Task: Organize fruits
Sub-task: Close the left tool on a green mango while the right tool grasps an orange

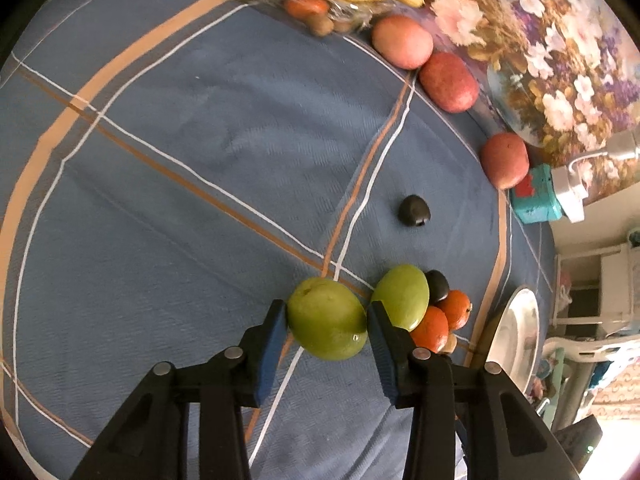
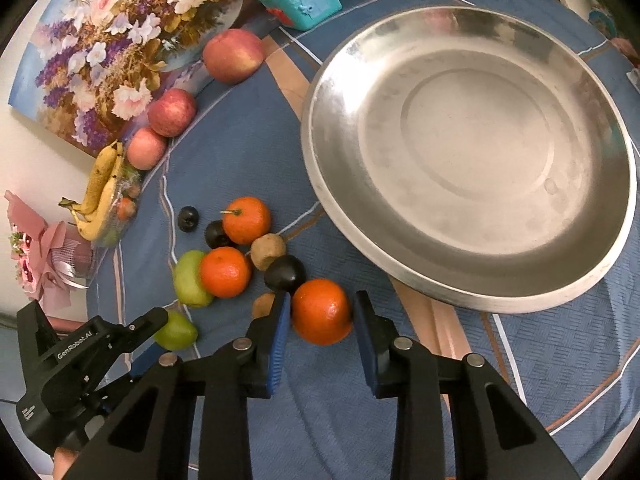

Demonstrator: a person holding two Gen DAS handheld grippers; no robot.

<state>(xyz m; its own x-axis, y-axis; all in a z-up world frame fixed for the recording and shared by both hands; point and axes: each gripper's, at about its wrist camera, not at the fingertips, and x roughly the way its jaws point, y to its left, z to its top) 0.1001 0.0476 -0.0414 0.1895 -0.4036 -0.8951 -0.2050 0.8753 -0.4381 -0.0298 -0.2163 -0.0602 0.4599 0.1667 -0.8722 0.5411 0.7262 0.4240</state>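
The table (image 1: 160,160), covered with a blue checked cloth, fills both views. The big metal plate (image 2: 472,288) lies ahead and to the right of the right gripper (image 2: 322,316), close to it, and nothing is in it. In the left wrist view only a narrow part of its rim shows, at the right of the left gripper (image 1: 327,318).

The left gripper is closed on a green apple (image 1: 326,320); both blue pads press its sides. A second green apple (image 1: 402,296) sits just beside the right finger and touches it. Behind this apple two oranges and a dark plum are partly hidden.

The right gripper is closed on an orange (image 2: 322,312), which sits between the pads and touches both. Whether the orange is lifted from the cloth I cannot tell. Ahead and to the left of this gripper lies the small group: two more oranges (image 2: 226,272), a dark plum (image 2: 285,273) just at the left finger, and a brown fruit (image 2: 268,251). Another small brown fruit is half hidden behind the left finger.

Three red apples (image 2: 234,55) lie far ahead in a row along a flower painting (image 2: 100,56). The bananas (image 2: 100,192) beyond them rest on a clear packet; its contents are hard to make out.
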